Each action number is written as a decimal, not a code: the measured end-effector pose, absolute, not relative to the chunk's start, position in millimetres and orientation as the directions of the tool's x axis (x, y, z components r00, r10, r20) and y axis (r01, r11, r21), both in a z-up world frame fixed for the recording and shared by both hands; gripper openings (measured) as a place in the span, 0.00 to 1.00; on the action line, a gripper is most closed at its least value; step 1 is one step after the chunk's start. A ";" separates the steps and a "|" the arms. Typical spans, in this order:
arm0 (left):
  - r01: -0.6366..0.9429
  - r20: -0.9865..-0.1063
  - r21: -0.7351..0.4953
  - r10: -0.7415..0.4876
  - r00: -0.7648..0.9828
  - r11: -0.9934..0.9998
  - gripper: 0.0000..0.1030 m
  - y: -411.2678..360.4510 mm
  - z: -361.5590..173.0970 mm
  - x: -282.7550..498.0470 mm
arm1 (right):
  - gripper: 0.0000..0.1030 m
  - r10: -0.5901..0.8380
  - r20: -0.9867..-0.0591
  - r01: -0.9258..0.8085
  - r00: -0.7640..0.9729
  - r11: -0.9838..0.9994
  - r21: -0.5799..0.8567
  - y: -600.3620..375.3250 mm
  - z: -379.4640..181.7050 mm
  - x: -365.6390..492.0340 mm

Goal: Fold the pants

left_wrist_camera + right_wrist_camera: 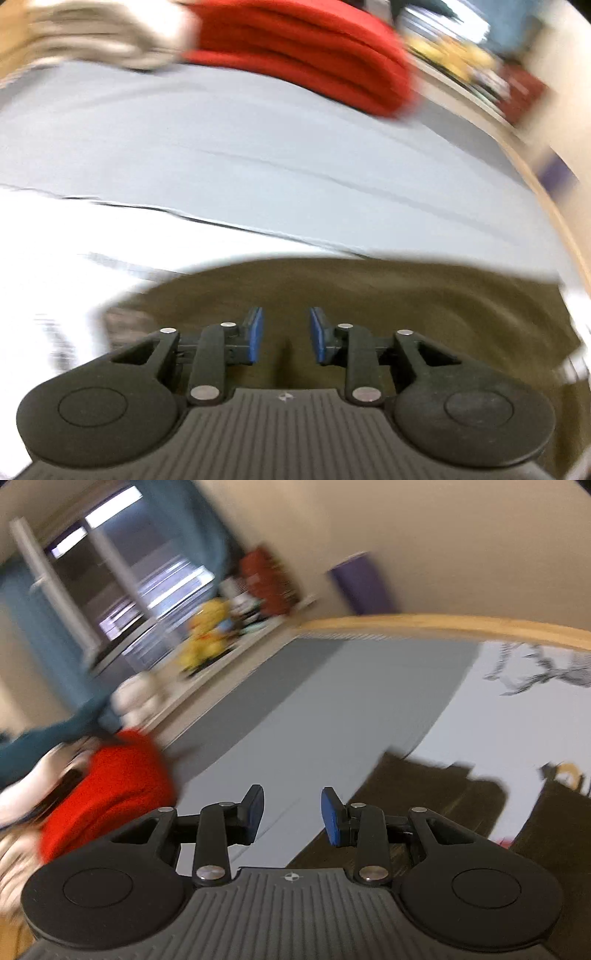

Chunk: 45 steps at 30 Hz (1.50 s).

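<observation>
Surface: grey sheet (280, 155) of a bed, wooden frame edge (443, 622) beyond.
Pants: dark olive-brown pants (369, 295) lying directly under and ahead of the left gripper (286, 334); below-right of the right gripper (292, 814).
Jaws: both pairs parted, holding nothing.
Other stock: folded red garment (303, 51) and beige one (96, 40) far ahead.
Progress: apparently early; no fold discernible, grasp not yet made.
</observation>
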<state>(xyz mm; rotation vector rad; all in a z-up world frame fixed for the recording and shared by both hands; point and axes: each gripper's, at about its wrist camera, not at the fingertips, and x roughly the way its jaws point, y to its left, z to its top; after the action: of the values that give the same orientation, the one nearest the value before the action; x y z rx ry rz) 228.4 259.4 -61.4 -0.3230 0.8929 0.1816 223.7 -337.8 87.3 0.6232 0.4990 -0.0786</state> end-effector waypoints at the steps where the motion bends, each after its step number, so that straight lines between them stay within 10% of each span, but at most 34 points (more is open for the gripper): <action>1: -0.338 -0.786 -0.181 0.071 0.615 0.923 0.37 280.3 -59.7 224.9 | 0.35 0.119 -0.473 0.181 0.873 0.821 0.542 -328.1 88.9 211.9; 8: -0.498 -0.835 -0.259 0.068 0.547 0.828 0.60 369.0 -85.6 206.1 | 0.35 0.305 -0.559 0.013 0.771 0.870 0.493 -263.6 43.6 156.1; 15: -0.439 -0.860 -0.241 0.019 0.509 0.866 0.60 360.7 -111.1 217.3 | 0.35 0.292 -0.630 -0.082 0.720 0.937 0.340 -211.4 15.5 161.4; 19: -0.388 -0.847 -0.192 0.047 0.529 0.901 0.24 353.8 -113.1 214.6 | 0.35 0.283 -0.620 -0.153 0.732 0.955 0.255 -193.1 15.7 157.0; 24: -0.437 -0.800 -0.133 0.164 0.577 0.890 0.19 351.7 -98.5 213.3 | 0.35 0.293 -0.620 -0.160 0.728 0.952 0.262 -196.1 16.6 165.1; 28: -0.473 -0.842 -0.022 0.239 0.484 0.881 0.47 346.6 -99.5 214.5 | 0.35 0.286 -0.622 -0.149 0.729 0.953 0.263 -199.5 14.2 165.3; 37: -0.407 -0.872 -0.159 0.066 0.486 0.899 0.65 320.8 -41.7 162.6 | 0.35 0.266 -0.608 -0.129 0.748 0.957 0.259 -210.1 26.1 152.6; 45: -0.243 -0.914 -0.038 0.065 0.400 0.969 0.74 284.2 -62.7 70.8 | 0.35 0.358 -0.540 -0.181 0.761 0.918 0.353 -250.9 92.3 118.0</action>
<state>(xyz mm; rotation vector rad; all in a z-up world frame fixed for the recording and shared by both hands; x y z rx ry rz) 70.8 284.2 -62.7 -0.1748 1.1439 0.1959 118.0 -250.9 92.3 0.2894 0.6423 0.2976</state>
